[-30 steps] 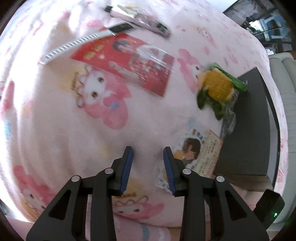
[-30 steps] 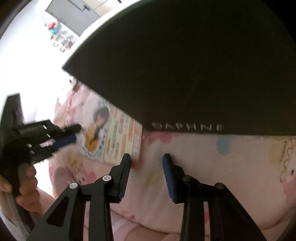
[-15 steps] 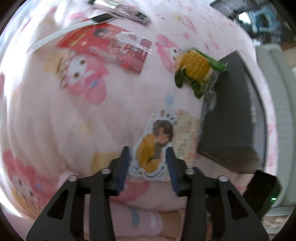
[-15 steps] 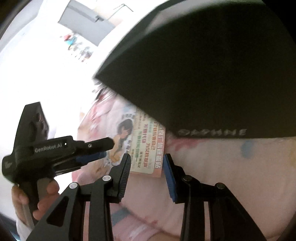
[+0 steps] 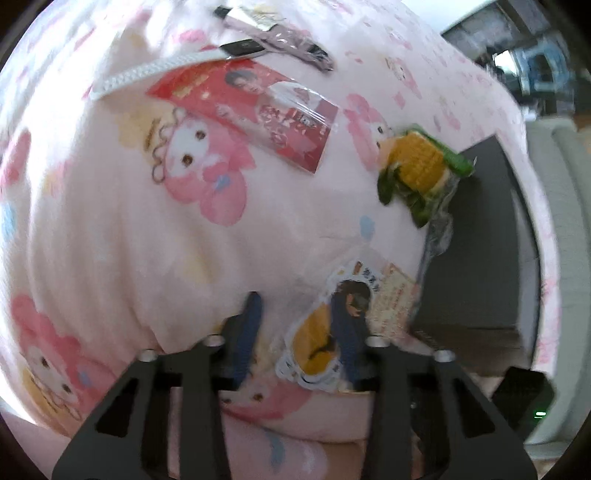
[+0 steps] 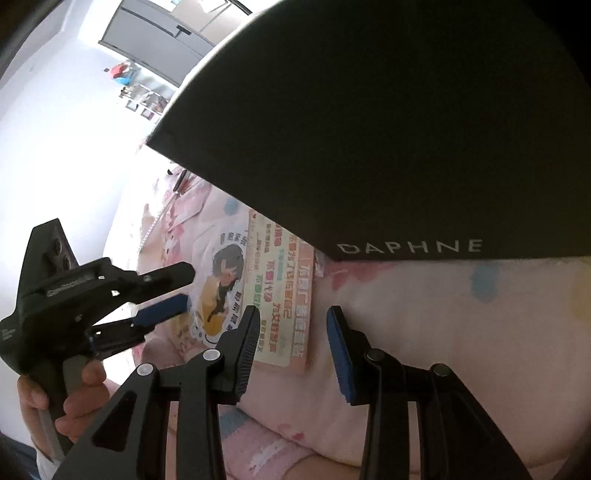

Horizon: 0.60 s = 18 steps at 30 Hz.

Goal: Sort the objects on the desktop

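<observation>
A cartoon sticker pack (image 5: 314, 343) in clear wrap lies on the pink blanket (image 5: 147, 221), with a printed card (image 5: 393, 299) tucked beside it against the black box (image 5: 476, 240). My left gripper (image 5: 301, 328) points steeply down at the pack, its jaws closing. The pack's edge sits between them by the right finger, and a gap still shows. In the right wrist view the left gripper (image 6: 184, 288) reaches the sticker pack (image 6: 221, 288) from the left. My right gripper (image 6: 291, 332) hangs open and holds nothing, its left finger over the card (image 6: 280, 295) below the box (image 6: 369, 129) marked DAPHNE.
Further up the blanket lie a wrapped corn toy (image 5: 417, 166) leaning on the box, a red packet (image 5: 251, 107), a white-strapped watch (image 5: 155, 70) and a pinkish wrapped item (image 5: 280, 29). A hand (image 6: 74, 398) grips the left tool. The blanket's edge drops off just below the grippers.
The left gripper came down onto the sticker pack, which shifted from the middle of its jaws toward the right finger. In the right view the card and left gripper drew nearer.
</observation>
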Each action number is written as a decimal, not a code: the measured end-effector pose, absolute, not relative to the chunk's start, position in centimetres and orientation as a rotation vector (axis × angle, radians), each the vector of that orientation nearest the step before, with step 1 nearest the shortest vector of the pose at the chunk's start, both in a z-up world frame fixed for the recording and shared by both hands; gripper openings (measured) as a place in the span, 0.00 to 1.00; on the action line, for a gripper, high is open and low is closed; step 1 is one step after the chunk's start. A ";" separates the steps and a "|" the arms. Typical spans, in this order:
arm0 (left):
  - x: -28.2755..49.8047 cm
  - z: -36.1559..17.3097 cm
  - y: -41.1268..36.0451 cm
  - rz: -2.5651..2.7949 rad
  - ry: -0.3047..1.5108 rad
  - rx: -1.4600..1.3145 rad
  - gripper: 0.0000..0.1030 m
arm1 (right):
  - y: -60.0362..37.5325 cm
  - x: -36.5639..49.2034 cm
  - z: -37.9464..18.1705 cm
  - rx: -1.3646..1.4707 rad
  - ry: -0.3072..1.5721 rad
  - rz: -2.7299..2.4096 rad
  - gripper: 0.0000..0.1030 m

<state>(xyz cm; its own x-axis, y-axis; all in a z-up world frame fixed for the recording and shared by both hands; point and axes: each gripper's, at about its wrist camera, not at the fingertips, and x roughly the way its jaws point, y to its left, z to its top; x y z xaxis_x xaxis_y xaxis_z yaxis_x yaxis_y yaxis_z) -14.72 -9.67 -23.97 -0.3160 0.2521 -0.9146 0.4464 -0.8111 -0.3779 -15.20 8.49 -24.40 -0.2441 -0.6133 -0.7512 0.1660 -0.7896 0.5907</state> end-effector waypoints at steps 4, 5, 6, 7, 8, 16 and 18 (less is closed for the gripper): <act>-14.7 -23.7 -8.6 -2.303 0.825 1.782 0.29 | 7.2 -14.4 -23.9 1.478 -0.477 -2.024 0.32; -14.5 -23.5 -8.6 -2.313 0.848 1.784 0.29 | 7.1 -14.2 -23.7 1.471 -0.472 -2.018 0.32; -14.3 -23.4 -8.6 -2.321 0.879 1.795 0.32 | 7.1 -14.0 -23.4 1.472 -0.467 -2.011 0.32; -14.0 -23.4 -8.6 -2.320 0.922 1.822 0.35 | 7.1 -13.8 -23.1 1.490 -0.449 -2.003 0.32; -13.9 -23.5 -8.5 -2.309 0.953 1.850 0.42 | 7.0 -13.7 -22.9 1.516 -0.422 -1.993 0.32; -14.5 -24.3 -9.2 -2.255 1.031 1.829 0.44 | 7.5 -14.0 -23.4 1.606 -0.406 -2.043 0.32; -14.6 -24.3 -9.4 -2.260 1.036 1.806 0.44 | 7.7 -14.3 -23.3 1.552 -0.454 -2.085 0.32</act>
